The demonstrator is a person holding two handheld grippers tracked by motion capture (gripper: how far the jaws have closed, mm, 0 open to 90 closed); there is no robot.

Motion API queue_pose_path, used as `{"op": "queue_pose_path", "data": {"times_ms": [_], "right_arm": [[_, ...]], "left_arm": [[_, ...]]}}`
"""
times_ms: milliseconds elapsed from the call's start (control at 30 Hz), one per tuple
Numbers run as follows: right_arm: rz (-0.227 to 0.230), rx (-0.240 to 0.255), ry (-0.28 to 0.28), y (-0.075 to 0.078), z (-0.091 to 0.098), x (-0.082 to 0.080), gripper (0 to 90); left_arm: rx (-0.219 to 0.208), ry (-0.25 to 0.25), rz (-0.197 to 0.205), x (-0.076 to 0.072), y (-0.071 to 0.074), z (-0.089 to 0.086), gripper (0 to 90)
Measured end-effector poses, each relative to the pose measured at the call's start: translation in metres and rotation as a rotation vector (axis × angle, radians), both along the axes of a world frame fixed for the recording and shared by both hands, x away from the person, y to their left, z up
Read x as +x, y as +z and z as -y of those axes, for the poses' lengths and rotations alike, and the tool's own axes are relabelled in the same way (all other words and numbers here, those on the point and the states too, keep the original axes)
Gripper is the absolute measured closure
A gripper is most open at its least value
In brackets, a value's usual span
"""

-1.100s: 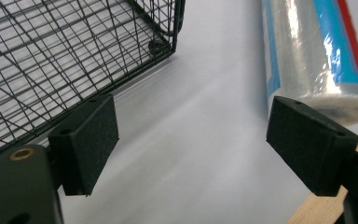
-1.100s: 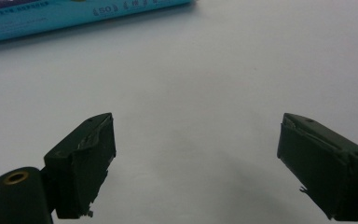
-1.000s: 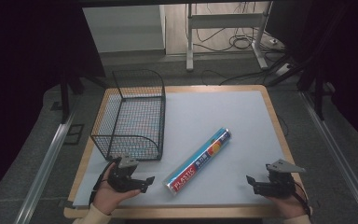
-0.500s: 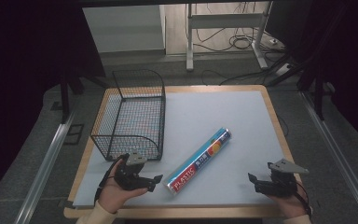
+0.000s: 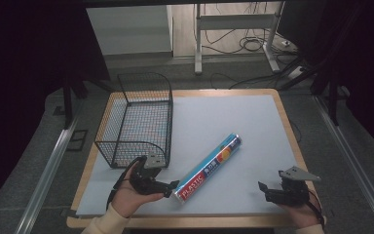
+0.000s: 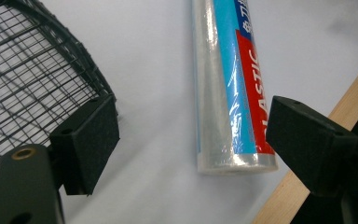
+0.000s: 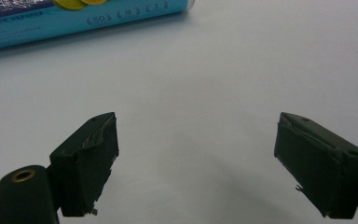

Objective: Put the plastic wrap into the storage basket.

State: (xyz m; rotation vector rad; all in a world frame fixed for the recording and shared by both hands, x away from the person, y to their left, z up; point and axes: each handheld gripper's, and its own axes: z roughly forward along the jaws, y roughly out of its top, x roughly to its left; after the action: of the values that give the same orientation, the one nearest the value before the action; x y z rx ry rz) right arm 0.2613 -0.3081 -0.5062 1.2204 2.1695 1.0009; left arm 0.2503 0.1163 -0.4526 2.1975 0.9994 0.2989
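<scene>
Your left gripper has slid toward the near end of the plastic wrap roll, fingers released either side of that end. Your right gripper rests spread near the bench edge. Beyond, the roll lies diagonally beside the wire basket.
</scene>
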Motion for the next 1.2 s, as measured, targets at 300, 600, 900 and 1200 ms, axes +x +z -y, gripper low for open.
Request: {"op": "queue_pose_path", "data": {"times_ms": [300, 600, 900, 1200], "right_arm": [[0.001, 0.000, 0.001, 0.000, 0.000, 0.000, 14.1], [-0.004, -0.004, 0.000, -0.001, 0.000, 0.000, 14.1], [-0.003, -0.004, -0.004, 0.000, 0.001, 0.000, 14.1], [-0.003, -0.009, -0.002, -0.001, 0.002, 0.001, 14.1]], "left_arm": [[0.013, -0.010, 0.002, 0.008, -0.001, 0.016, 17.7], [0.031, -0.043, -0.007, 0.018, 0.000, 0.038, 17.6], [0.056, -0.054, -0.008, 0.030, 0.002, 0.056, 17.4], [0.070, -0.053, -0.027, 0.044, 0.000, 0.065, 17.3]]}}
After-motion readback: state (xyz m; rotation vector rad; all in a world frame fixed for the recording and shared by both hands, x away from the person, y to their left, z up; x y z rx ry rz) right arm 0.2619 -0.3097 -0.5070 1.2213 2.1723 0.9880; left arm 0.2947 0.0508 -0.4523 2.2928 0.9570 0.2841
